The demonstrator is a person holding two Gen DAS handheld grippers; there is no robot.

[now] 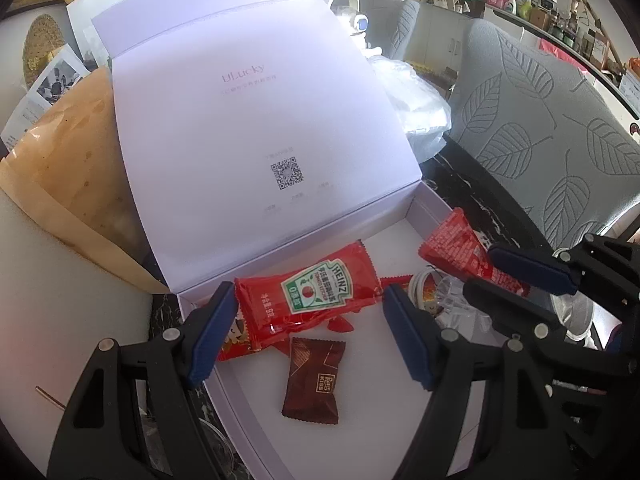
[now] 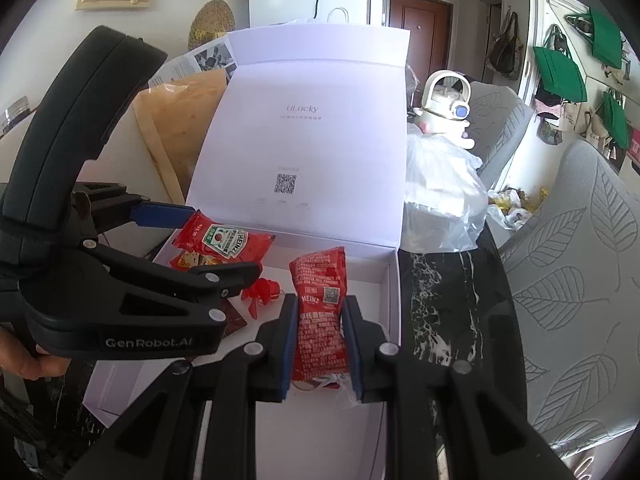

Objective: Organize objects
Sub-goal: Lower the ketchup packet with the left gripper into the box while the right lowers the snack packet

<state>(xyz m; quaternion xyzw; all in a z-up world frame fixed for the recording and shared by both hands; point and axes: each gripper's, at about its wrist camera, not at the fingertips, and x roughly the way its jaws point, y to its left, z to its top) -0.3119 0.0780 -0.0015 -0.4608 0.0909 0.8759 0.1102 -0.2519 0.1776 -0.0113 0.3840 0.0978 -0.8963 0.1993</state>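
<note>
- Right gripper (image 2: 319,344): fingers pinched on a red ketchup sachet (image 2: 319,320), held over the white box (image 2: 394,300) for dropping in.
- Left gripper (image 1: 308,332): fingers spread wide, holding nothing, above the Heinz packet (image 1: 312,296) and brown candy (image 1: 314,380) already inside.

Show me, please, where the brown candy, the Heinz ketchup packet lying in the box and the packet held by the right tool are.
Brown candy (image 1: 313,380), left wrist view, wrapper's middle.
Heinz ketchup packet (image 1: 316,290), left wrist view, green label.
Held ketchup packet (image 2: 320,312), right wrist view, printed face between the pads.

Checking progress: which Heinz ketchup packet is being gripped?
The back-side-up packet in the right gripper; the label-up one lies free in the white box.
</note>
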